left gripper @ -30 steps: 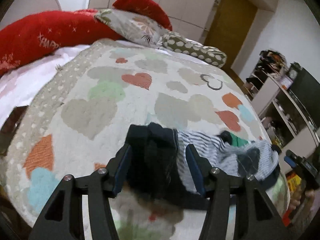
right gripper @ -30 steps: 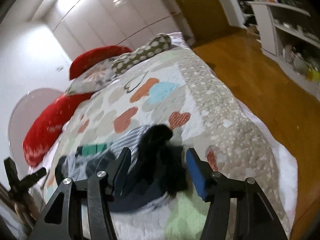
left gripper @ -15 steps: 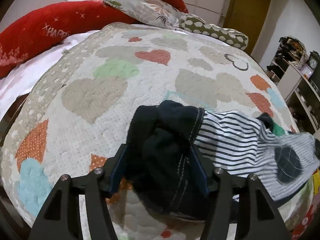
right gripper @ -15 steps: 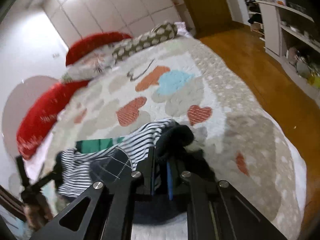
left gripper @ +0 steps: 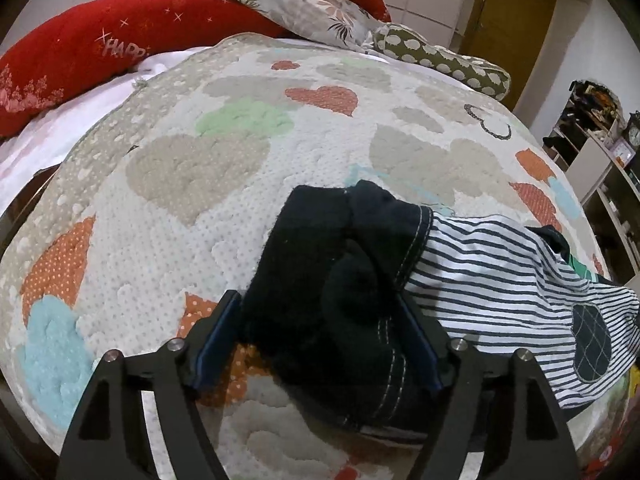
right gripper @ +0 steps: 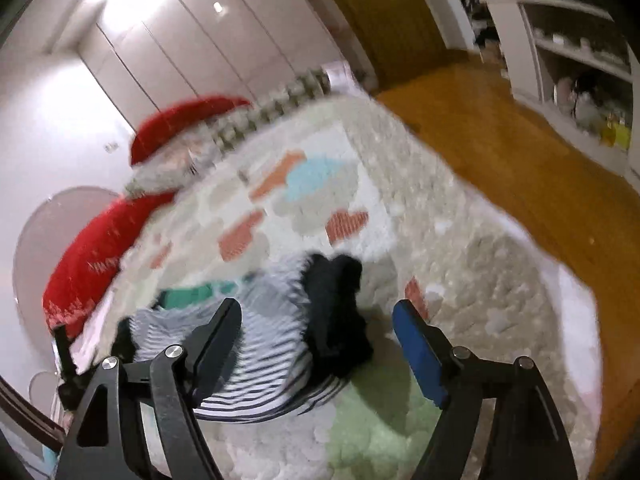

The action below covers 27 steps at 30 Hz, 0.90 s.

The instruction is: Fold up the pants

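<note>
The pants [left gripper: 500,292] are white with dark stripes and dark navy cuffs, lying crumpled on the heart-patterned quilt [left gripper: 192,168]. In the left wrist view my left gripper [left gripper: 320,340] is open, its fingers on either side of a bunched navy cuff [left gripper: 332,272], not closed on it. In the blurred right wrist view my right gripper [right gripper: 318,344] is open above the pants [right gripper: 256,344], with the other navy cuff [right gripper: 334,292] between and beyond the fingers. A green patch [right gripper: 188,294] shows at the far side.
Red pillows [left gripper: 100,40], a floral pillow [left gripper: 304,8] and a dotted pillow [left gripper: 440,56] line the head of the bed. The bed's right edge drops to a wooden floor [right gripper: 520,152]. Shelves [right gripper: 580,40] stand along the wall.
My right gripper was shut on the navy cuff half a second ago and has opened and let it go. My left gripper has moved in closer around the other cuff.
</note>
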Each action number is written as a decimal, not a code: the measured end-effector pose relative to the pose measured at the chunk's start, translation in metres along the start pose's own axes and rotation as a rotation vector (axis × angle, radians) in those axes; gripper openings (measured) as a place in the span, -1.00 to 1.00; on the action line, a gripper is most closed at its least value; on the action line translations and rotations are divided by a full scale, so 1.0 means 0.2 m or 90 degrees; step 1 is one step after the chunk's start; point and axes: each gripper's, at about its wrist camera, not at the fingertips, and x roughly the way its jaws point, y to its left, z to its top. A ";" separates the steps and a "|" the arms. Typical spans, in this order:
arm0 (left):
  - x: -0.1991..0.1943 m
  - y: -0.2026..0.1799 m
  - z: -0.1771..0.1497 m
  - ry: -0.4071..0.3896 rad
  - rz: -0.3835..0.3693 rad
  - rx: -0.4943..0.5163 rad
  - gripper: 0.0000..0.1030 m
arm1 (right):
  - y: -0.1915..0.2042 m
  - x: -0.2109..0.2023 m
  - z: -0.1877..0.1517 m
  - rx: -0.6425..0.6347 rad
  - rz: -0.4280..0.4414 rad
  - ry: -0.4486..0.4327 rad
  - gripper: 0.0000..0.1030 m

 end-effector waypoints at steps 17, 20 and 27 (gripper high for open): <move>0.01 -0.12 -0.04 -0.057 0.089 -0.013 0.63 | 0.11 0.19 0.22 -0.021 0.053 0.017 -0.65; -0.03 -0.07 -0.02 -0.026 0.052 -0.022 0.63 | 0.04 0.26 0.15 -0.033 -0.060 0.037 -0.36; -0.34 -0.03 0.01 -0.089 -0.002 -0.064 0.62 | -0.01 -0.06 0.15 -0.028 -0.110 -0.081 -0.07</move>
